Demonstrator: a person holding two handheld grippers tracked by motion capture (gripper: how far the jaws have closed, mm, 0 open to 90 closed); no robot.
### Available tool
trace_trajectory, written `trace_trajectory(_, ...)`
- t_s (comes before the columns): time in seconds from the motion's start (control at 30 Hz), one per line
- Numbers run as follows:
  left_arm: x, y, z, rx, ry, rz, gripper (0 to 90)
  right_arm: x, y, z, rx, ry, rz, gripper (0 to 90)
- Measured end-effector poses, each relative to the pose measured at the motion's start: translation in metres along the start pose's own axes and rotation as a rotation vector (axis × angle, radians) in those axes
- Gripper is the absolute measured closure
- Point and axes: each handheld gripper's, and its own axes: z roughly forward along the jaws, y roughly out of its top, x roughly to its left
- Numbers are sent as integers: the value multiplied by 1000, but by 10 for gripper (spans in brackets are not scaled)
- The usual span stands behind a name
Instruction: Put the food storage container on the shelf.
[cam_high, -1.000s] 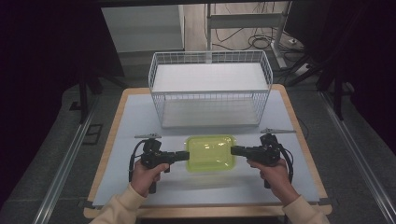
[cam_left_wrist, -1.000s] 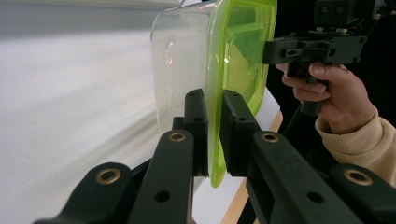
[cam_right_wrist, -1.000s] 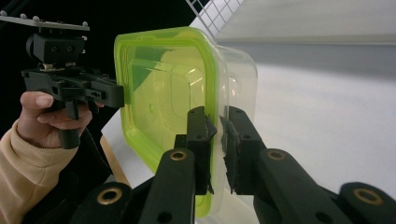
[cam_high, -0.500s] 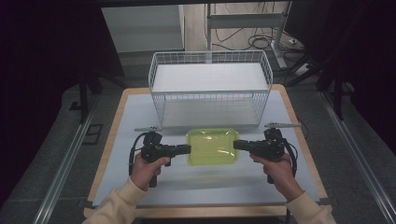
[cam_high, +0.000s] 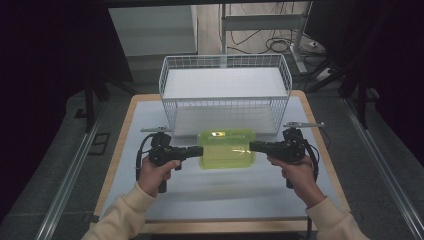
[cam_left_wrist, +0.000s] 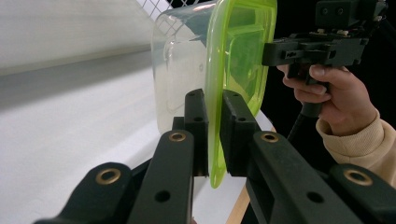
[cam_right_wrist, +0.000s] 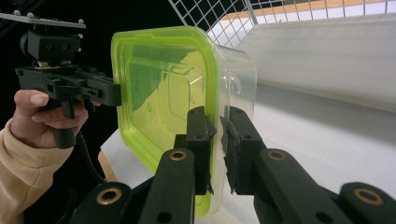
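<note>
High view first — what sits at the left?

— The left gripper (cam_high: 199, 150), held in the person's left hand (cam_high: 156, 172), its jaws clamped on the left edge of the container (cam_high: 226, 149).

— What does the container look like?

— A clear plastic box with rounded corners under a translucent yellow-green lid (cam_high: 226, 142). It hangs level between the two grippers, above the white table (cam_high: 210, 195) and just in front of the white wire basket (cam_high: 225, 92).

— And close up?

— In the left gripper view, the lid's (cam_left_wrist: 219, 93) rim runs between the two black jaws, pinched tight, with the clear body (cam_left_wrist: 180, 70) bulging on one side. The lid's face has a raised rectangular panel.

— The right side?

— The right gripper (cam_high: 252, 146), in the right hand (cam_high: 299, 175), is closed on the opposite edge. In the right gripper view, the rim of the lid (cam_right_wrist: 163, 84) is squeezed between the jaws, the clear tub (cam_right_wrist: 236, 84) beside it, and the other gripper (cam_right_wrist: 119, 94) grips the far edge.
</note>
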Motion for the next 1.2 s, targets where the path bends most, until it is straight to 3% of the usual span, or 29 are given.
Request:
trace_trajectory(0.73,-6,19,-3,-8,0,18,828,5,18,-6,-10,-5,-12,816)
trace_trajectory(1.2,-13,37,-9,-30,-4,41,828,14,38,-14,-34,-12,-46,817)
